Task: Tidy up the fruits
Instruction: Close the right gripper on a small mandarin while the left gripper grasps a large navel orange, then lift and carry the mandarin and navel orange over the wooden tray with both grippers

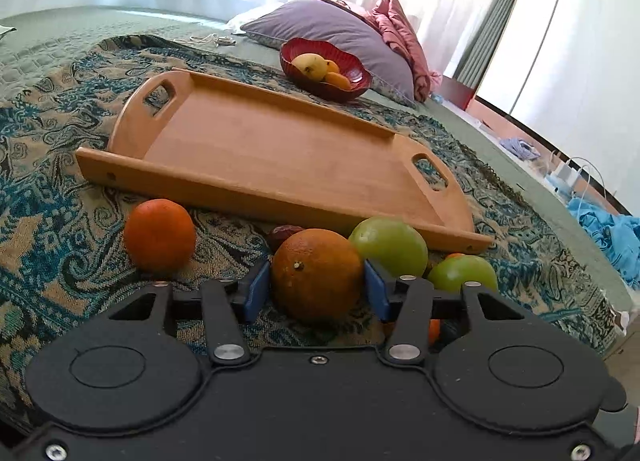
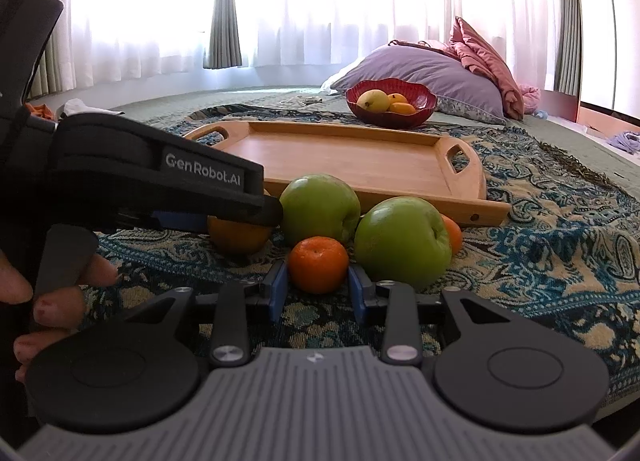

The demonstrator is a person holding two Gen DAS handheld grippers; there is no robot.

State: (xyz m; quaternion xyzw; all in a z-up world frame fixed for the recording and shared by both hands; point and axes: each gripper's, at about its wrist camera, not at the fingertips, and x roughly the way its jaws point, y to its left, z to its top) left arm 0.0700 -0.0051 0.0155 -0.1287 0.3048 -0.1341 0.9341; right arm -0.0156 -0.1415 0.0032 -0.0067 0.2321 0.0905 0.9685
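My left gripper (image 1: 317, 281) is shut on a large dull orange (image 1: 317, 273) resting on the patterned blanket. A brighter orange (image 1: 159, 233) lies to its left, two green apples (image 1: 390, 247) (image 1: 464, 273) to its right, and a dark date-like fruit (image 1: 286, 235) behind. My right gripper (image 2: 318, 285) has its blue pads against a small mandarin (image 2: 318, 264); the grip is not clear. Two green apples (image 2: 319, 208) (image 2: 402, 241) stand behind it. The left gripper (image 2: 228, 221) reaches in from the left. The empty wooden tray (image 1: 256, 145) (image 2: 352, 157) lies beyond the fruit.
A red bowl (image 1: 354, 61) (image 2: 424, 101) holding a yellow fruit and small oranges sits past the tray, against a purple pillow (image 1: 340, 27). Another orange fruit (image 2: 452, 235) peeks from behind the right apple. The bed edge drops off at right, with blue cloth (image 1: 612, 233) on the floor.
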